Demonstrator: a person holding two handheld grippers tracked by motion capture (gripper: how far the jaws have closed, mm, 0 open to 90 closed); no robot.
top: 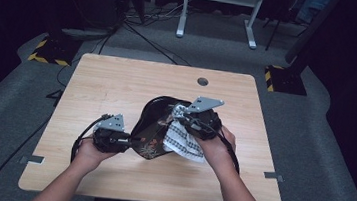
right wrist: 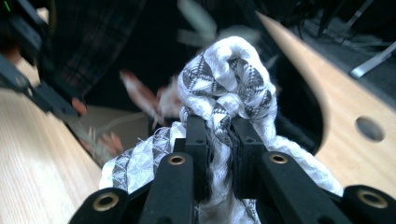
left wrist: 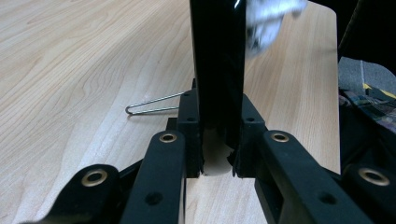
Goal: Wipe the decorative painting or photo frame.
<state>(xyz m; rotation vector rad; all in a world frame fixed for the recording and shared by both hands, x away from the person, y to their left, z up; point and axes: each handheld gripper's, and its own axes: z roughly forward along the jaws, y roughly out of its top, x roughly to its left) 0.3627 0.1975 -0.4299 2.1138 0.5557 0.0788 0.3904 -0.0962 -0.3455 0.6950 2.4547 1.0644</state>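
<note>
the right tool [right wrist: 218, 135] pinches a bunched white patterned cloth [right wrist: 229, 81] (against a black tray [right wrist: 299, 112]).

The room is dim, and the light falls mainly on the wooden table [top: 117, 89], which stands out pale against near-black surroundings beyond its edges. In the high view the picture is soft and grainy, and shadows on the table are faint. The glossy black tray [top: 151, 123] above the table carries small glints. In the left gripper view the cloth [left wrist: 268, 18] is blurred, while the table grain is sharp. In the right gripper view the cloth is sharp and everything behind it is out of focus.
</note>
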